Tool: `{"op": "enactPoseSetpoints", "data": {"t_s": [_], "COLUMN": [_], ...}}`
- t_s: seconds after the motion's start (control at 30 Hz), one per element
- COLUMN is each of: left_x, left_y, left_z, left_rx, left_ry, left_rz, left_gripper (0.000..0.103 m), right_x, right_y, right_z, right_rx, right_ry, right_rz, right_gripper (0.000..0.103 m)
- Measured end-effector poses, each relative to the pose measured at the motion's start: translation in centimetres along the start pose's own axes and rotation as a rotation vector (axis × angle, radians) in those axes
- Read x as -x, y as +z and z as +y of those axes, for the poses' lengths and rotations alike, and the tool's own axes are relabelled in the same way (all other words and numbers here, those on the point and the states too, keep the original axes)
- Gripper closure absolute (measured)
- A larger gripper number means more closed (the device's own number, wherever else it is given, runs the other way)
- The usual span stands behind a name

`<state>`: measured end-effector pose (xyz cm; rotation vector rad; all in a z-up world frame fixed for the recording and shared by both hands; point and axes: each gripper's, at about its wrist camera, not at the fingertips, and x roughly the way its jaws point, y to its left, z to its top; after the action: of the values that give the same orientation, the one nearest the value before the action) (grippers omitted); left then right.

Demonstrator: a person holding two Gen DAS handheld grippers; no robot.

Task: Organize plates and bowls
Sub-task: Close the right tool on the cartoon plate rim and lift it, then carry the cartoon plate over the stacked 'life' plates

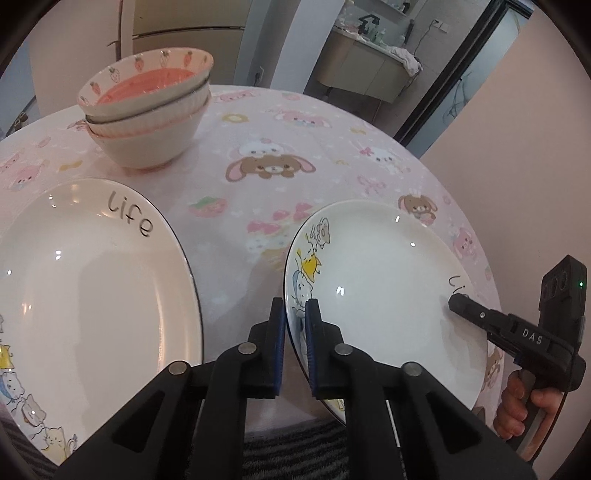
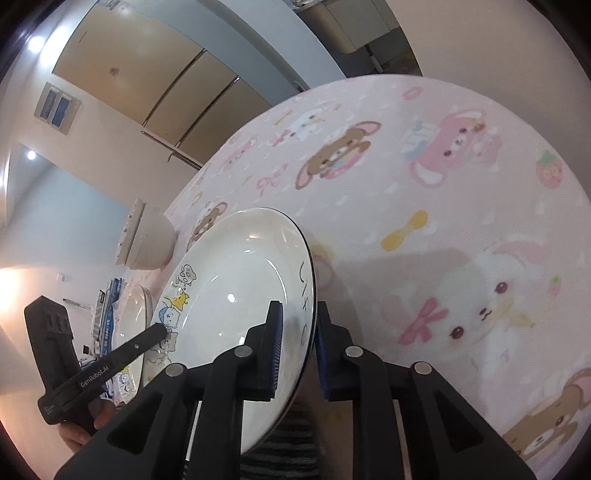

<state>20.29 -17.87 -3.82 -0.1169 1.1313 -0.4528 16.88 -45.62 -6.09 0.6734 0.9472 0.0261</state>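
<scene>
Grippers left point(image 1: 295, 314), right point(image 2: 299, 321) pinch plate point(image 1: 388, 288) rim

Round table under a pink cartoon-print tablecloth point(image 1: 295, 147). Beige refrigerator point(image 1: 192, 26) behind. Pale pink walls point(image 1: 535, 129). Vanity cabinet point(image 1: 369, 70) through the doorway. Recessed ceiling lights point(image 2: 35, 44) lit.
</scene>
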Motion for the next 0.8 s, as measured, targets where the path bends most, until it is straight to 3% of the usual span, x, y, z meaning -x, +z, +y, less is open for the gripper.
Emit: {"op": "enactPoseSetpoints", "data": {"t_s": [0.4, 0.8], "left_x": [9.2, 17.1], "left_y": [0.6, -2.1], "left_z": [3.1, 11.9], "left_rx": [0.031, 0.142], "left_ry": [-0.045, 0.024], "left_rz": [-0.170, -0.316], "left_gripper": [0.097, 0.097], "right_x": [4.0, 1.8], "right_y": [-0.2, -3.5], "right_z": [9.6, 21.2], "right_rx": [0.167, 0.312], "right_ry": [0.035, 0.130], "right_rz": [-0.092, -0.068], "right_gripper": [0.084, 0.084]}}
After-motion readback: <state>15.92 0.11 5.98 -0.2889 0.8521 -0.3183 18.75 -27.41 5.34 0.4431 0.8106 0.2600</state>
